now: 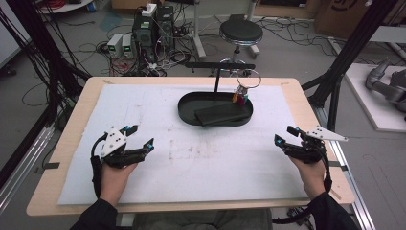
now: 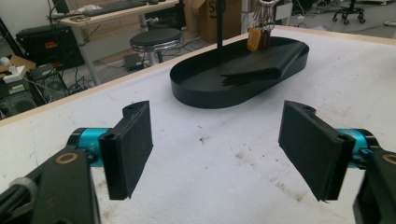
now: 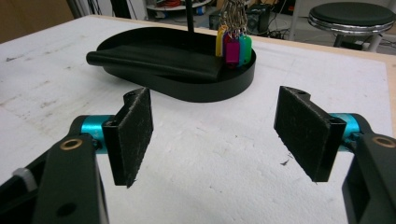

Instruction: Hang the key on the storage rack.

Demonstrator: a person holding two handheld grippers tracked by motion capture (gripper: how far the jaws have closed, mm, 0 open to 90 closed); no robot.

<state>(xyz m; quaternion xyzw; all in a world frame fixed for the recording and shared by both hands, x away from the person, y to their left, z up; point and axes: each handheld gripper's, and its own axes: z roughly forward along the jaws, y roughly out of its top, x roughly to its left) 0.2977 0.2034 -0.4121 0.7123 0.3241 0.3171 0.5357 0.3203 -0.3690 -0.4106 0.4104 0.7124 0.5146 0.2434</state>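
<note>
Both grippers empty: left gripper (image 1: pixel 141 136) and right gripper (image 1: pixel 285 134) jaws wide apart, low over the white mat (image 1: pixel 143 110). Key bunch (image 3: pixel 232 45) hangs over the black tray (image 1: pixel 186 112), well ahead. I'd approach level, pinch tags squarely.

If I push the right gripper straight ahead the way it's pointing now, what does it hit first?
Probably the black oval tray. The right gripper, jaws open with nothing between them, faces the tray's near wall across bare white table cover. The key tags hang behind that wall. Depth is hard to judge.
</note>
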